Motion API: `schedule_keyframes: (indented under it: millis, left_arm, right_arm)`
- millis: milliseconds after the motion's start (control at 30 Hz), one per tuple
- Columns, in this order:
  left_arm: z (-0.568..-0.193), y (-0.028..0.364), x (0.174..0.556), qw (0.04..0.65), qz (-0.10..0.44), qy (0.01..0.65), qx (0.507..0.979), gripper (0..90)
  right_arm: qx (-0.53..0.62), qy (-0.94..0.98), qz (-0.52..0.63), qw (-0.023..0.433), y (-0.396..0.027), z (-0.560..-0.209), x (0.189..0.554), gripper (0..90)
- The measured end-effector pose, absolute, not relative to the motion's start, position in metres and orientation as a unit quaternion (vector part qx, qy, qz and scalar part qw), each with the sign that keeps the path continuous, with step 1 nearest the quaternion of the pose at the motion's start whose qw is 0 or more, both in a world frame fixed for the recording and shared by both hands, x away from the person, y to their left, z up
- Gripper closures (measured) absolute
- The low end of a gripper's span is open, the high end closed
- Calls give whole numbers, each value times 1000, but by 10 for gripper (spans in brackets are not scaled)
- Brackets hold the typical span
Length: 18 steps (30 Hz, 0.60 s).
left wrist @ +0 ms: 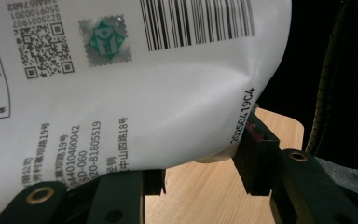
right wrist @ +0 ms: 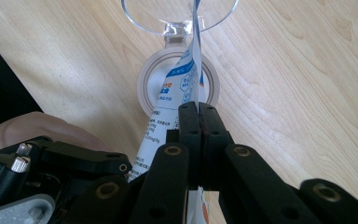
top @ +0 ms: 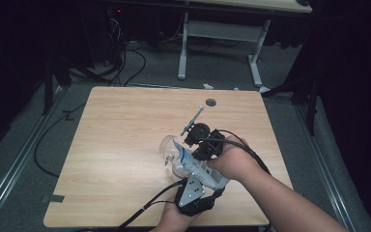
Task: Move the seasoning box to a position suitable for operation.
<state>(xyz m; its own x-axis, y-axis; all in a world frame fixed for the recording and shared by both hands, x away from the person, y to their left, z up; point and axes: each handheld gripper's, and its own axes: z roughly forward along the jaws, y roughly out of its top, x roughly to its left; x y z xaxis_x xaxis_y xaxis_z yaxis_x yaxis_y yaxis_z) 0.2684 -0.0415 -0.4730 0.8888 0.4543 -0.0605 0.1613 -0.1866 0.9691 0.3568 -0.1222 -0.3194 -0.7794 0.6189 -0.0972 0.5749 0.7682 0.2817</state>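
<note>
Pouch [right wrist: 177, 88] tilted over open jar [right wrist: 149, 84].

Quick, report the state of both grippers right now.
Left gripper: closed on the bottom of the white pouch.
Right gripper: shut, pinching the pouch's thin top edge above the clear jar.

You see a pouch [left wrist: 121, 93] of smooth, slightly glossy white plastic film with print. The jar [right wrist: 179, 84] and its open lid [right wrist: 179, 14] are clear, shiny plastic. The table [top: 125, 145] is pale wood with fine grain, matt. Both grippers [right wrist: 198, 116] [top: 193, 195] are black matt plastic with small brass-looking rings.
</note>
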Motion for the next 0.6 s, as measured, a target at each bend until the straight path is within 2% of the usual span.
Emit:
schedule_keyframes:
  millis: [600]
  left_arm:
    - [-472,-42,268,607,119,203,759,590]
  right_arm:
    - [318,936,119,93,-122,-320,357,899]
